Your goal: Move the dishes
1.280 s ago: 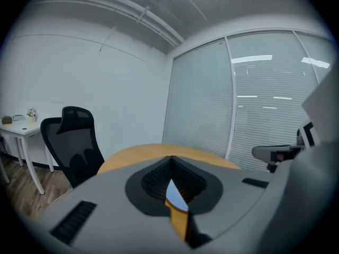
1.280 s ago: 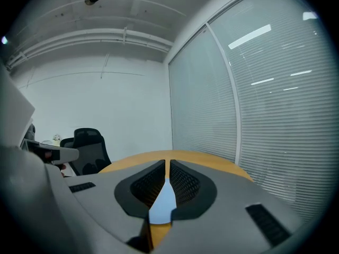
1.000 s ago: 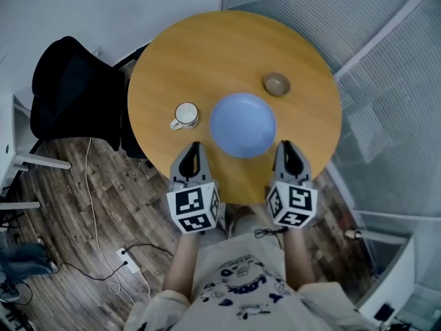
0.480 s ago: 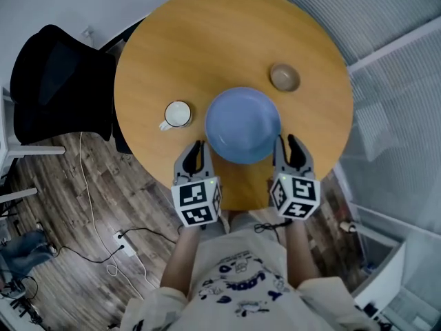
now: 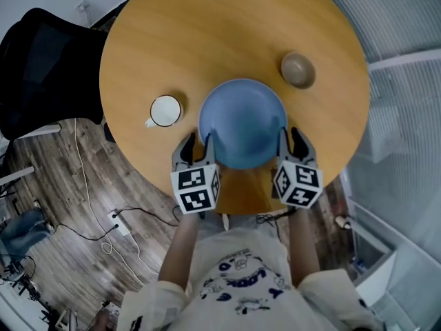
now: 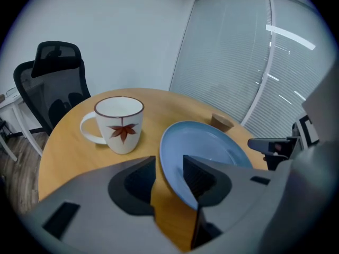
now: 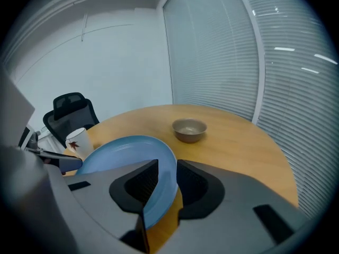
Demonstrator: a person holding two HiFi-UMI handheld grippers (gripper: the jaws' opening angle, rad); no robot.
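Observation:
A large blue plate (image 5: 242, 123) lies flat on the round wooden table (image 5: 227, 33), close to its near edge. My left gripper (image 5: 195, 143) is at the plate's left near rim and my right gripper (image 5: 293, 138) at its right near rim. In the left gripper view the plate (image 6: 206, 144) has its rim between the jaws of the left gripper (image 6: 169, 165), with a gap showing. In the right gripper view the plate (image 7: 122, 147) likewise passes between the jaws of the right gripper (image 7: 167, 171). Both pairs of jaws have just been opening; neither presses on the rim.
A white mug (image 5: 165, 110) with a red leaf print stands left of the plate. A small brown bowl (image 5: 298, 69) sits at the far right. A black office chair (image 5: 34, 67) stands left of the table, and a power strip (image 5: 116, 221) with cables lies on the wood floor.
Both grippers have come down and forward from in front of the plate to its near rim. Their jaws were shut and now stand open astride the rim.

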